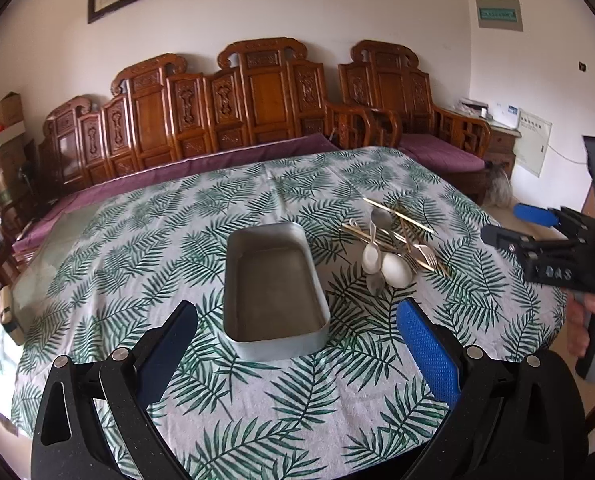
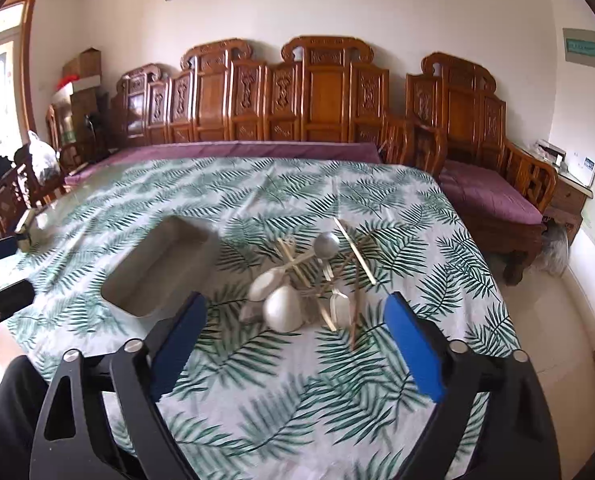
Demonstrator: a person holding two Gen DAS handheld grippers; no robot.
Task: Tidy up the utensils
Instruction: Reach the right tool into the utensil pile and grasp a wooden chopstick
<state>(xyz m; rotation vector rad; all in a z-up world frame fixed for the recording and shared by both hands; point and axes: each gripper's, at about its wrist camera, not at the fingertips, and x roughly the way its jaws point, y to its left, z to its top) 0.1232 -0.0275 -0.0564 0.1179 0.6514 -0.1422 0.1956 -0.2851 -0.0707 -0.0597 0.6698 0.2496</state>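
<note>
Leaf-print tablecloth (image 1: 225, 208) covers your work surface. Utensil pile (image 2: 317, 284) of spoons, forks and chopsticks lies just right of the empty metal tray (image 1: 275, 292). Your left gripper (image 1: 297, 344) and right gripper (image 2: 295, 344) both hang released, grasping nothing.

Home living room: carved wooden sofa (image 1: 257, 112)
</note>
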